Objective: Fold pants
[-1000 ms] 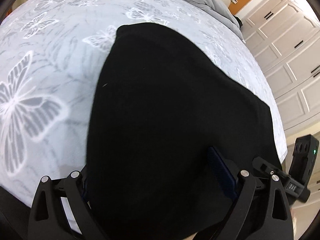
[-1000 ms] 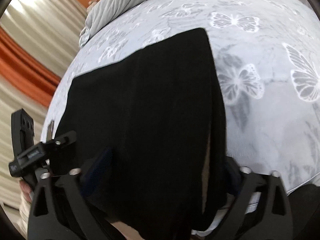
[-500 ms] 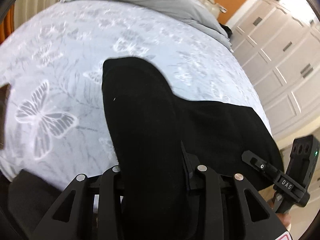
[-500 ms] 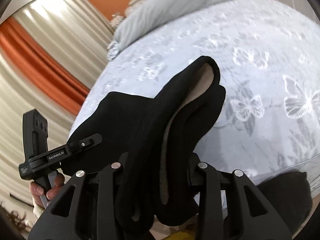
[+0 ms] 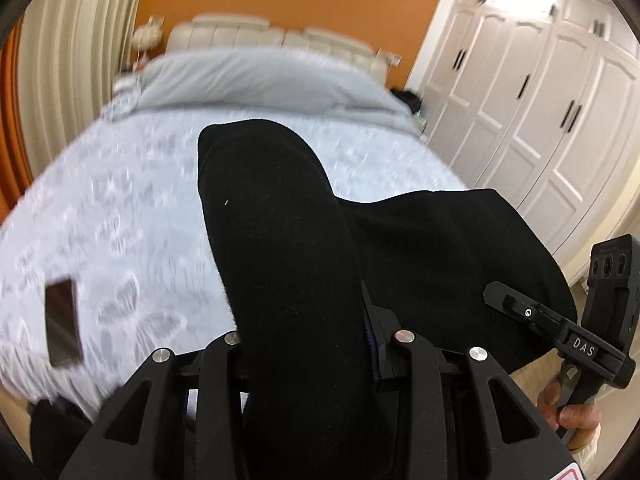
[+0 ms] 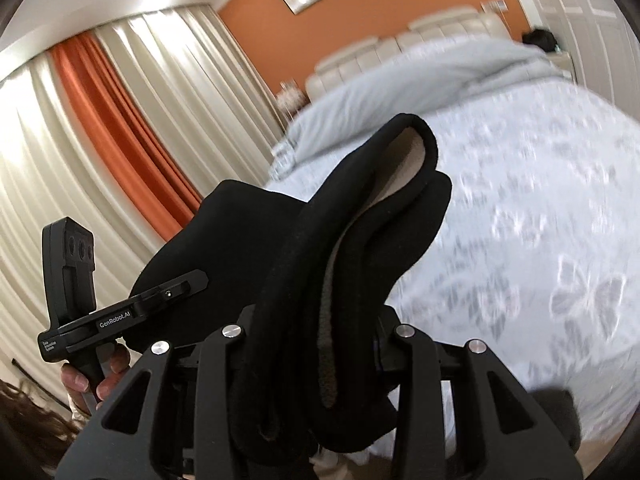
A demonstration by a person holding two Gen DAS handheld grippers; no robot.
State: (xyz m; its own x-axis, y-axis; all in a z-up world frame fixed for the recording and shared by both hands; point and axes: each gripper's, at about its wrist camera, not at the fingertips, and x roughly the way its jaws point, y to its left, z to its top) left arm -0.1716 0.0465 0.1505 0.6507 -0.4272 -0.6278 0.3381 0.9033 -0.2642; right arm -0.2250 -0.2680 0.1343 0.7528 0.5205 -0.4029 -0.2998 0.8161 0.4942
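My left claw (image 5: pixel 308 344) and right claw (image 6: pixel 316 336) each clamp a bunched edge of the black pants (image 5: pixel 280 240), holding them stretched in the air above the bed (image 5: pixel 120 208), near its foot edge.

The pants (image 5: pixel 288 264) lie between the left gripper's (image 5: pixel 308 332) fingers and stretch rightward to the right gripper (image 6: pixel 316 332), bunched between its fingers too. Ahead of and below both grippers lies the bed (image 5: pixel 120 200). A phone (image 5: pixel 62 322) lies on it, left of the left gripper. The wardrobe (image 5: pixel 540 100) stands right.
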